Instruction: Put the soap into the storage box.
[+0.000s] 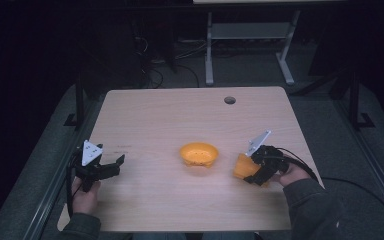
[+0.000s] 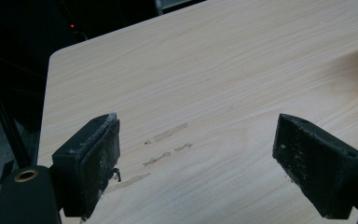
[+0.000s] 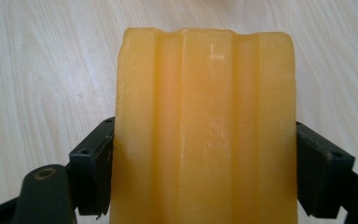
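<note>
Right now the right gripper point(image 1: 256, 172) has its jaws closed flat against the two sides of an orange block point(image 3: 205, 135), a ridged, waxy-looking piece that stands out well past the jaws. It sits at the right of the table point(image 1: 180, 115), near the front edge, and looks lifted or tipped rather than lying flat. An orange bowl point(image 1: 198, 153) stands just left of it, near the middle of the table, apart from the block. The likely step is to carry the block over to the bowl. Keep the squeeze steady, since the smooth sides could slip, and clear the rim before lowering. The left gripper point(image 1: 111, 167) waits wide open at the near left, holding nothing, over bare wood.
</note>
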